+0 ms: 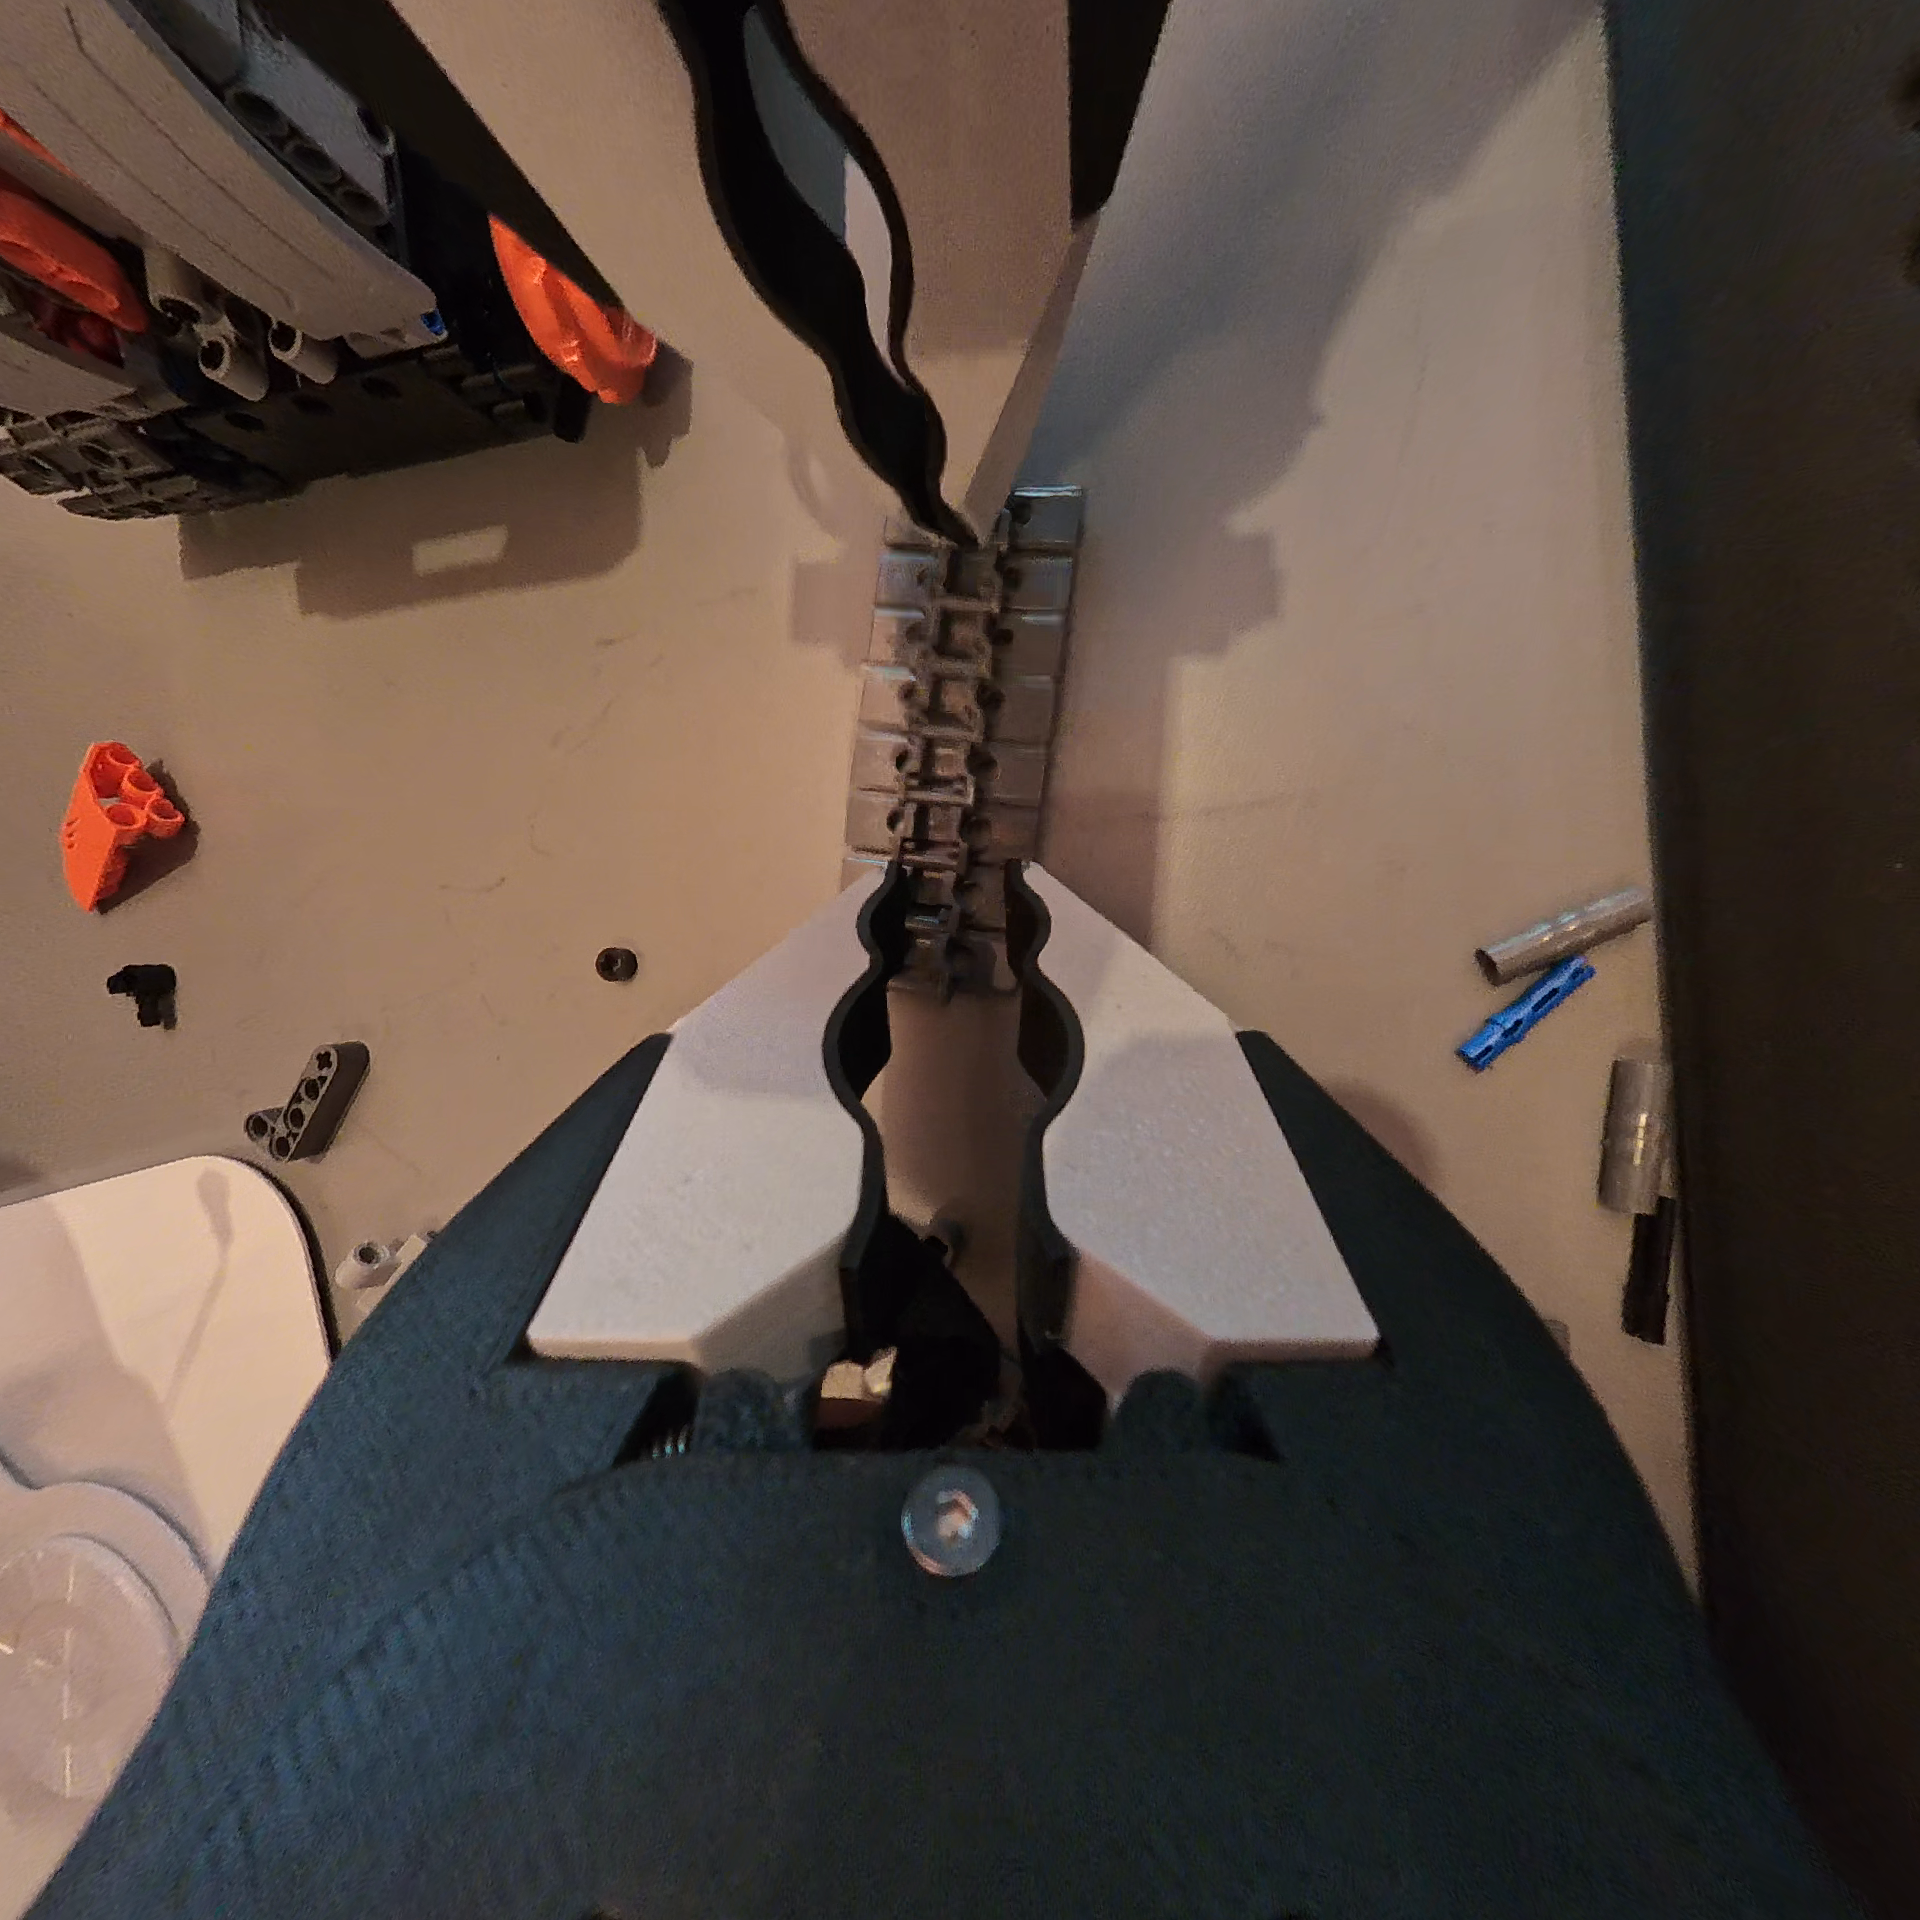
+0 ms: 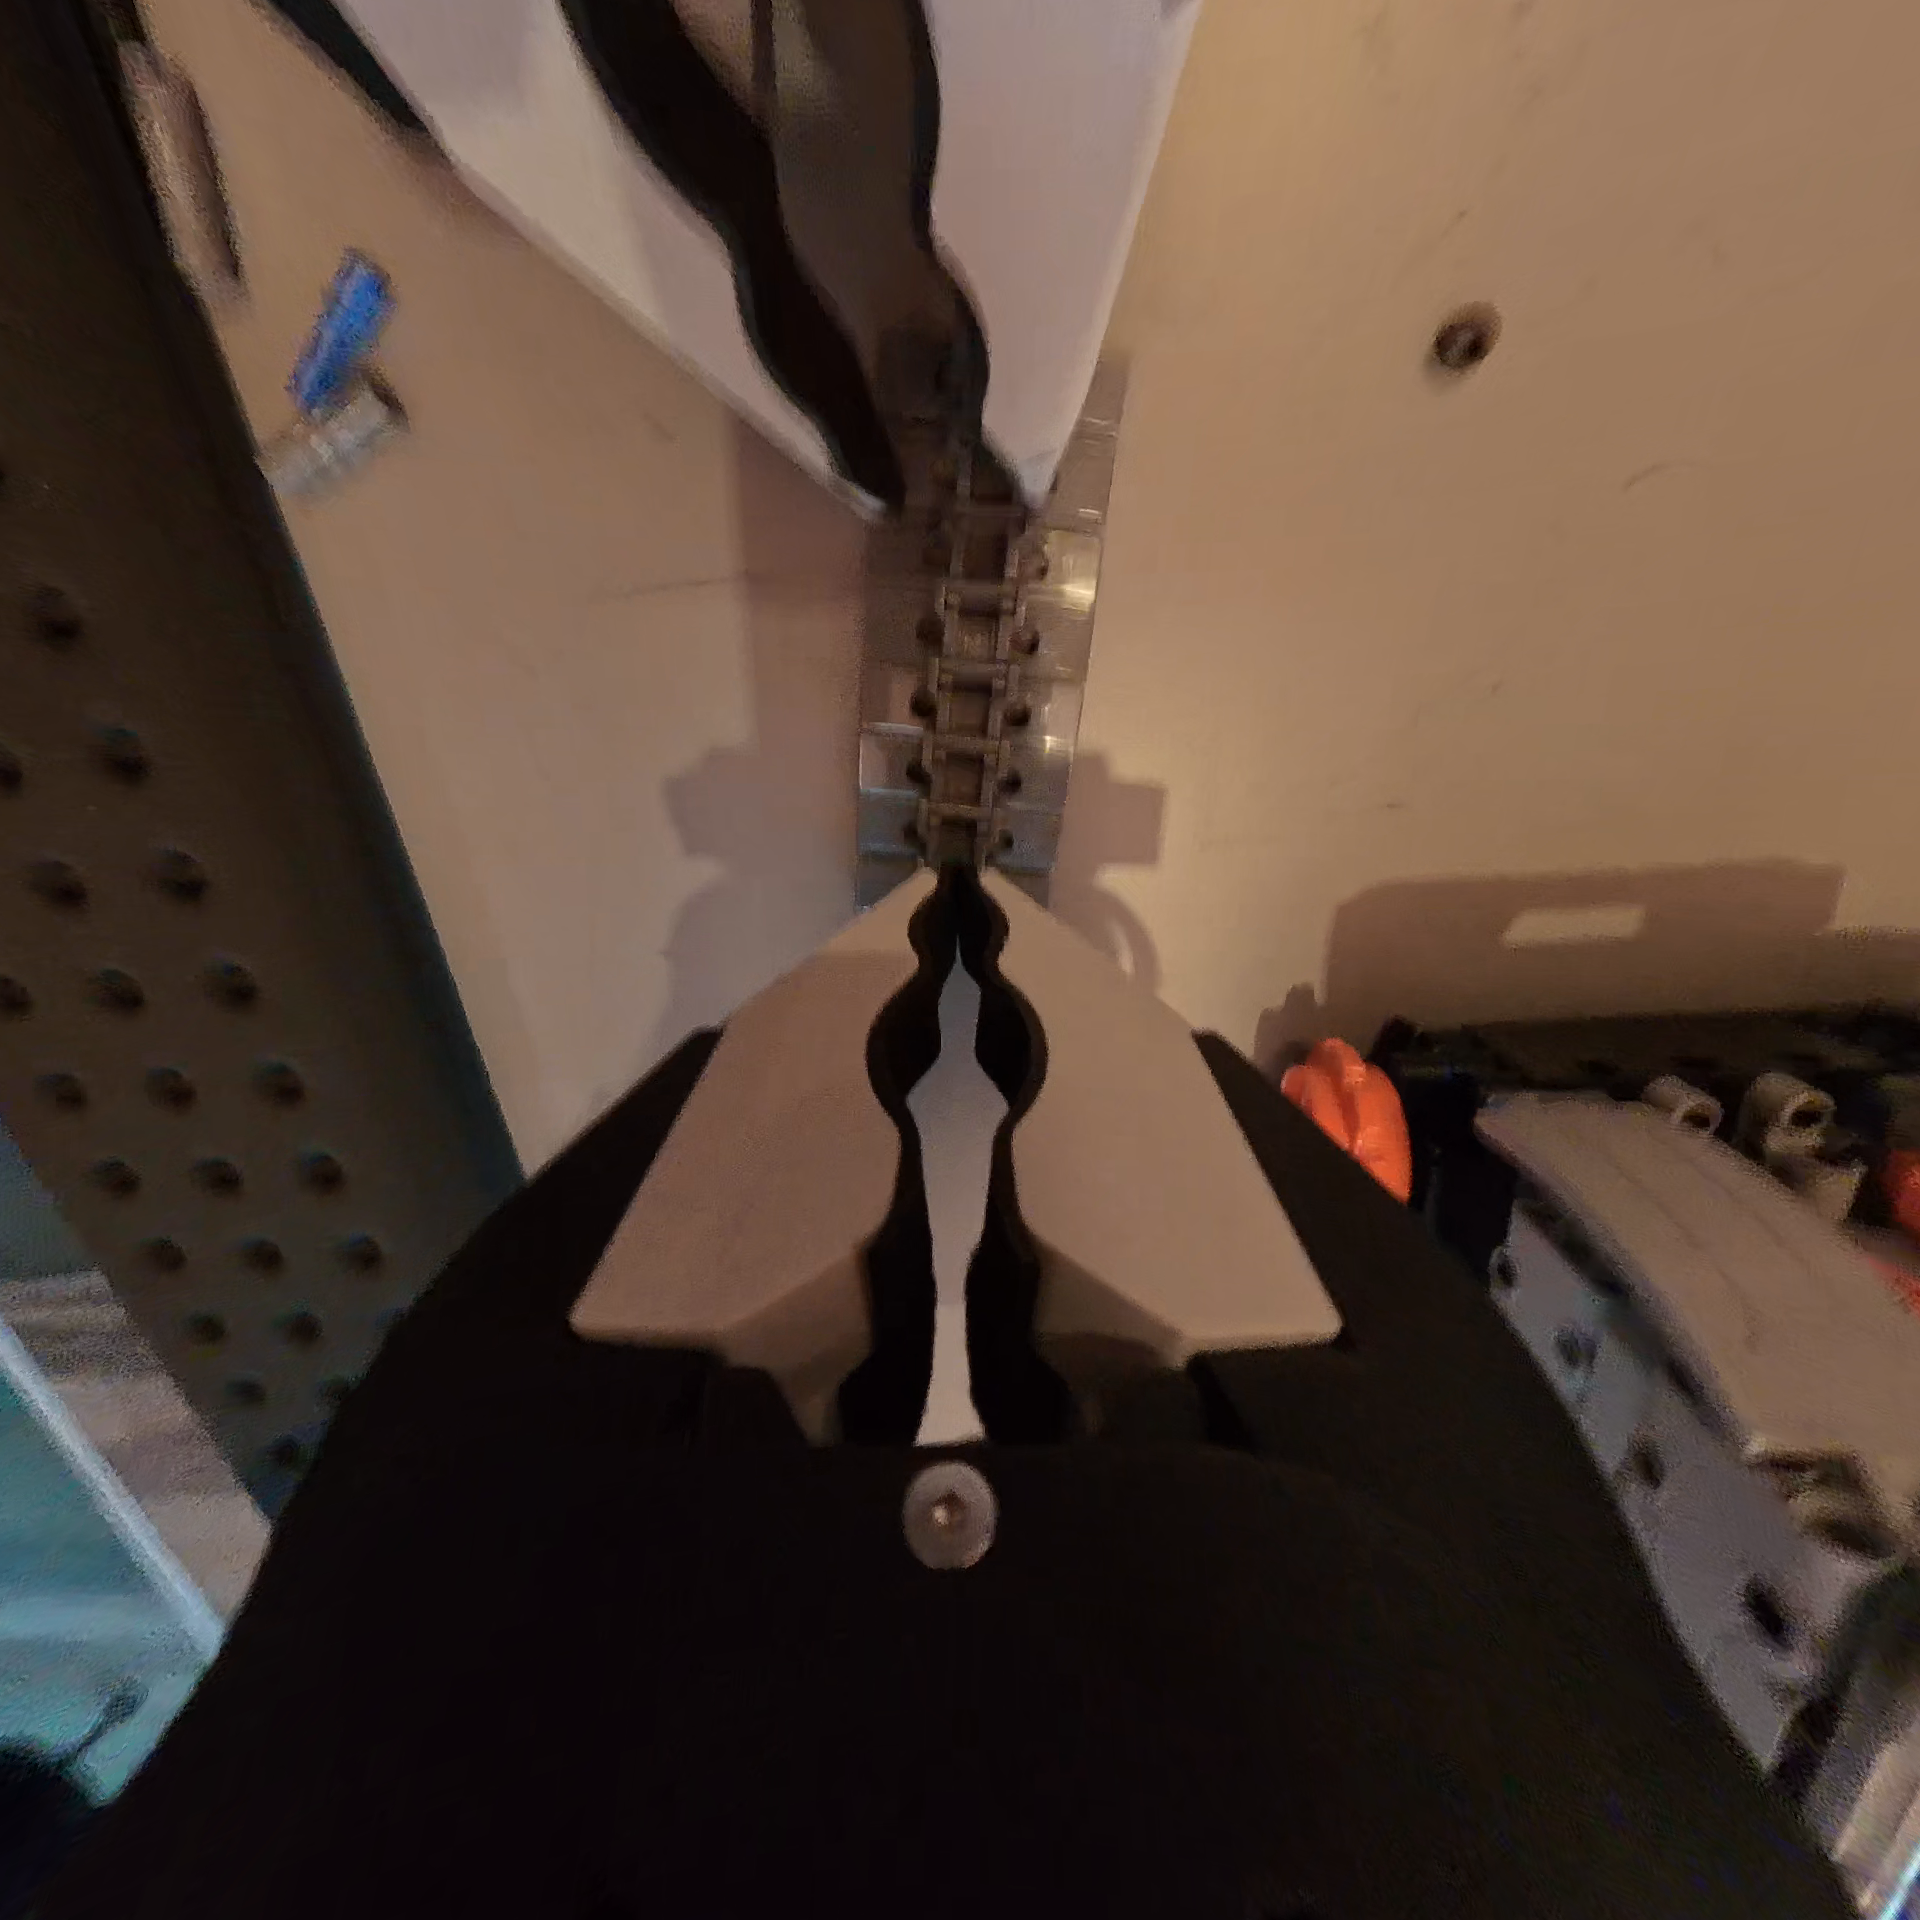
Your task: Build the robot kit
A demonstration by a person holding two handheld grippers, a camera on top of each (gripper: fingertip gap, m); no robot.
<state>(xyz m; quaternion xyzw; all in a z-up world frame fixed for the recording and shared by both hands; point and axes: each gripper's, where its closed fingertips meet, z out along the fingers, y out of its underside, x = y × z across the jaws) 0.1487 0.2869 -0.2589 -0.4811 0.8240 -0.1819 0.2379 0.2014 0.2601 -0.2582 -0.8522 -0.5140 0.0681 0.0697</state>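
While my left gripper (image 1: 951,935) pinches the near end of the grey track strip (image 1: 961,707), fingers narrow, the right gripper (image 2: 958,888) clamps the opposite end, nearly closed. Strip lies stretched btwn them on the table (image 1: 468,727), brick-built vehicle (image 1: 208,312) beyond.

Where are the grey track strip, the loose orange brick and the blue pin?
grey track strip (image 1: 961,686): left wrist view, middle links.
orange brick (image 1: 116,823): left wrist view, its side face.
blue pin (image 1: 1525,1012): left wrist view, mid-shaft.
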